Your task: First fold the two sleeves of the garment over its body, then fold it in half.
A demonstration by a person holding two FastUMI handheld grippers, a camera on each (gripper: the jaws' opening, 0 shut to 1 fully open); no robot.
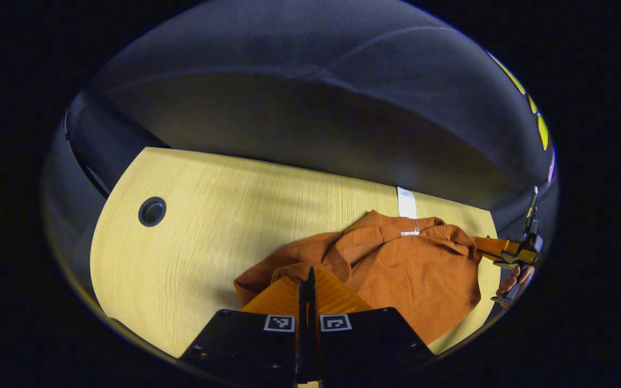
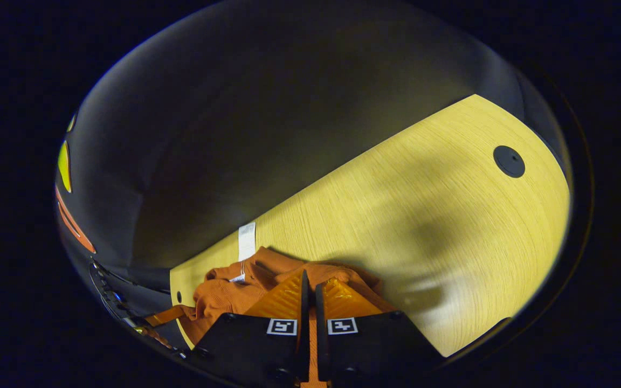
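An orange knit garment lies bunched on the light wooden table, collar and white neck label toward the far edge. In the left gripper view, my left gripper has its fingers pressed together at a raised fold of the near sleeve. Farther right, my right gripper and a hand meet the garment's other side. In the right gripper view, the right gripper is shut over the garment, and orange cloth shows in the slit between its fingers. The left gripper shows at lower left.
A strip of white tape marks the table's far edge just behind the collar. A round black cable hole sits in the table to the left and another to the right. Dark cloth walls close in behind the table.
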